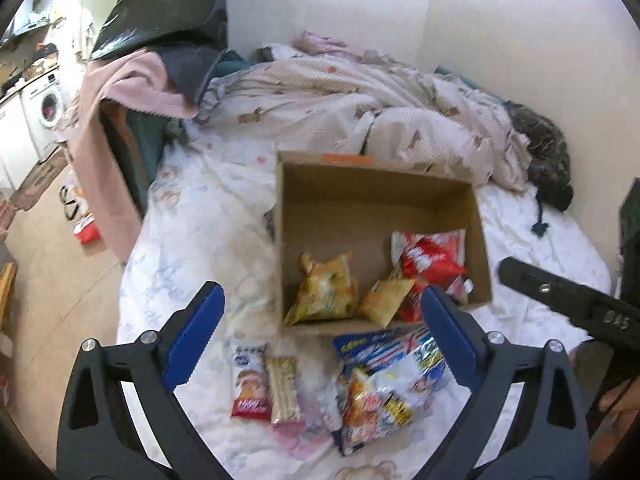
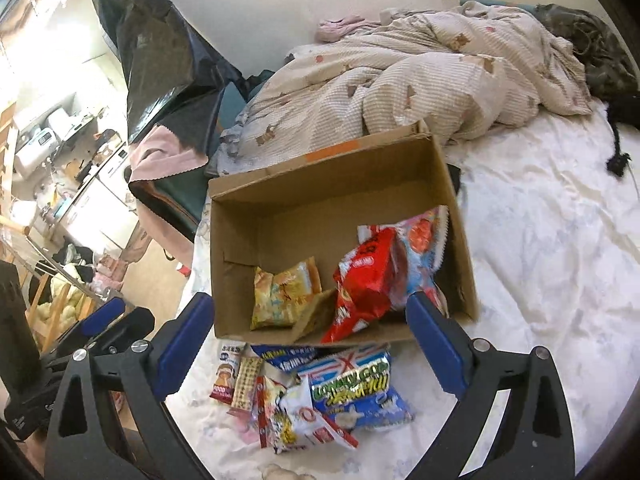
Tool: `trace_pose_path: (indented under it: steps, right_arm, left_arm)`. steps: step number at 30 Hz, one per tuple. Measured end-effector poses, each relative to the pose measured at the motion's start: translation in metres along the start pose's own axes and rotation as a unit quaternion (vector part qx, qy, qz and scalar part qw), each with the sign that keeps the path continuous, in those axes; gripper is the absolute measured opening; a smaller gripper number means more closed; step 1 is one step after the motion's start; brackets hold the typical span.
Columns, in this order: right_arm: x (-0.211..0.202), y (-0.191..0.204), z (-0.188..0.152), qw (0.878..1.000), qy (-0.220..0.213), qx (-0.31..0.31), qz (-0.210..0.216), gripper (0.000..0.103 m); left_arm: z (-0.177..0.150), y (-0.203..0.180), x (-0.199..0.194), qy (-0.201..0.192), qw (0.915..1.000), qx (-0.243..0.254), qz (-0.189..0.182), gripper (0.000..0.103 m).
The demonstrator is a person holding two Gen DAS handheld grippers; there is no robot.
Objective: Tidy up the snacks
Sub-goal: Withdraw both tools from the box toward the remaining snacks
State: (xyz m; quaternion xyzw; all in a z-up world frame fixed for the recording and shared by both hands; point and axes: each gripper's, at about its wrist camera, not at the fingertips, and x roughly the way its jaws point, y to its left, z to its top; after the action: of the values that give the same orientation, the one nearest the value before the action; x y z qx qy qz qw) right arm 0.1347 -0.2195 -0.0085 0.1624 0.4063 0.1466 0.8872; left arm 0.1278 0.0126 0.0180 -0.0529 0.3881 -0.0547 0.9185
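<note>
**Both tongs empty above the snack pile, box partly filled**

The white printed bedsheet (image 1: pixel 192 216) carries everything, with a rumpled beige quilt (image 1: pixel 360 96) heaped behind. On the sheet sits the open brown cardboard box (image 1: pixel 348 200), holding a yellow crinkled snack bag (image 1: pixel 326 292), a smaller tan packet (image 1: pixel 386 300) leaning beside it, and a red-and-white foil bag (image 1: pixel 430 258) toward its right wall. Just in front of the box's near wall lies the unsorted pile: a blue-and-white striped foil bag (image 2: pixel 352 380), an orange-and-white crumpled bag (image 1: pixel 372 404), a slim red-and-white wrapper (image 1: pixel 250 384) and, touching it, a pale clear-wrapped cracker bar (image 1: pixel 283 390).

The left gripper (image 1: pixel 320 344) and the right gripper (image 2: pixel 312 348) both hang over this pile, jaws spread wide, nothing between them.

The next pick is likely from the pile. Best to take one packet per gripper: the left suits the two slim bars lying apart at the pile's left edge, the right the blue bag. Pinch across a sealed edge, not the puffed middle, and lift clear of the box wall before releasing.
</note>
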Motion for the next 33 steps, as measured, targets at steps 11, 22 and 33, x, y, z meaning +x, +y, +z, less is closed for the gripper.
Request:
trace_pose_path:
  steps: [11,22,33]
  right_arm:
    - [-0.014,-0.013,-0.034,0.999,0.024,0.011,-0.024,0.098]
    - [-0.029,-0.031,-0.063,0.999,0.003,0.008,-0.043,0.099]
    - [0.011,-0.077,-0.071,0.984,0.104,0.127,-0.074,0.099]
  left_arm:
    - [-0.025,0.021,-0.009,0.039,0.9981,-0.007,0.047,0.097]
    - [-0.047,0.005,0.007,0.086,0.9949,0.025,0.046,0.097]
    - [-0.068,0.029,0.046,0.165,0.9835,-0.06,0.045,0.097]
